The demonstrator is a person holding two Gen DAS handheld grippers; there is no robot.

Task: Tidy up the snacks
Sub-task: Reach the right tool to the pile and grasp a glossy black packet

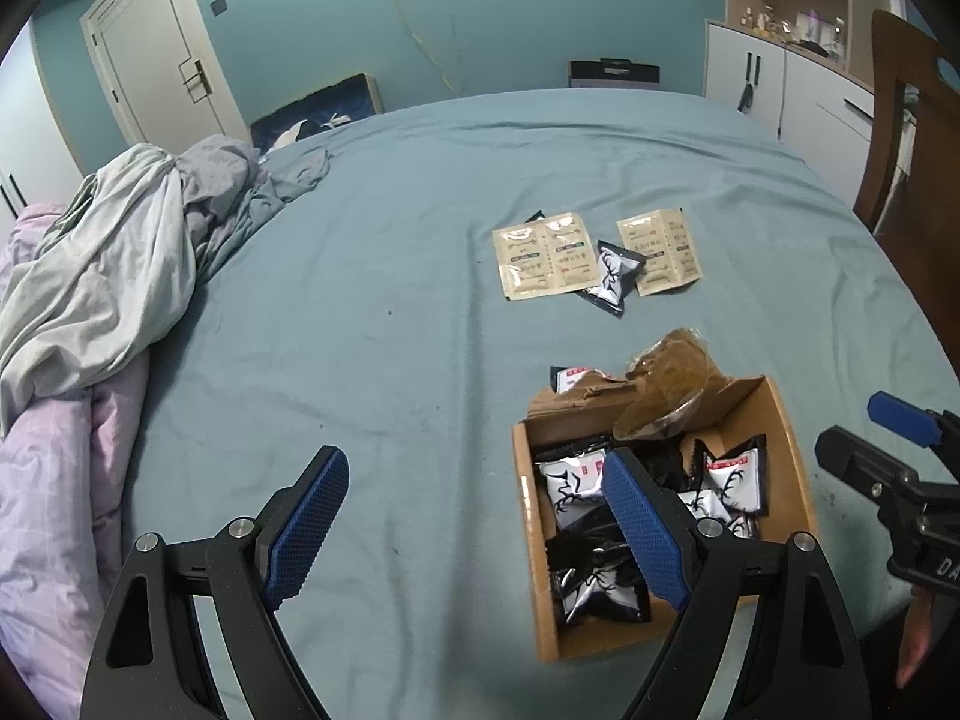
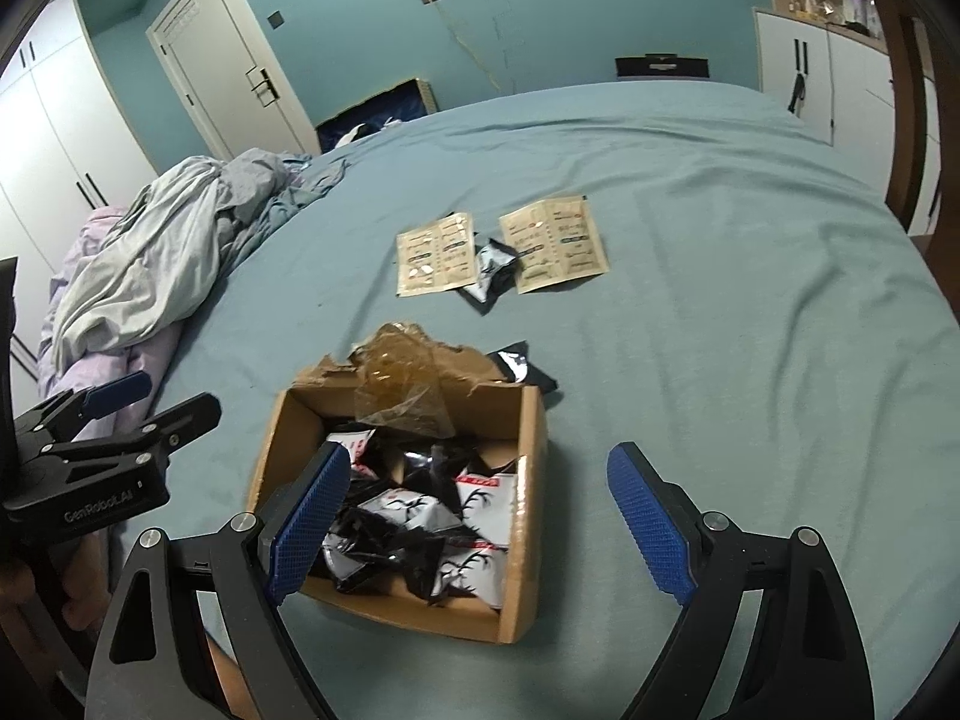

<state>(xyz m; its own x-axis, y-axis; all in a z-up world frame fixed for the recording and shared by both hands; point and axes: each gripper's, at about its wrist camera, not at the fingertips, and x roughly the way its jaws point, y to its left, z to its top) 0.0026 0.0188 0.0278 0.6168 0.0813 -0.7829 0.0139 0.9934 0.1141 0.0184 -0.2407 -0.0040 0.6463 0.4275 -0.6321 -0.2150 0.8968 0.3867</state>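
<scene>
An open cardboard box (image 1: pixel 792 468) (image 2: pixel 528 438) holds several black-and-white snack packets (image 1: pixel 570 480) (image 2: pixel 414 510). Crumpled brown tape wrap (image 1: pixel 666 384) (image 2: pixel 408 384) lies on its far flap. Beyond it on the bed lie two beige sachets (image 1: pixel 543 255) (image 1: pixel 660 249) (image 2: pixel 435 255) (image 2: pixel 555 243) with a black-and-white packet (image 1: pixel 612 276) (image 2: pixel 492 270) between them. Another packet (image 2: pixel 522 366) lies behind the box. My left gripper (image 1: pixel 474 516) is open and empty, left of the box. My right gripper (image 2: pixel 480 516) is open and empty over the box's near right side.
A teal sheet (image 1: pixel 420 210) covers the bed. Crumpled grey and pink bedding (image 1: pixel 108 276) (image 2: pixel 150 264) is piled at the left. A wooden chair (image 1: pixel 906 120) stands at the right. White cabinets (image 2: pixel 840 78) and a door (image 2: pixel 228 60) line the far wall.
</scene>
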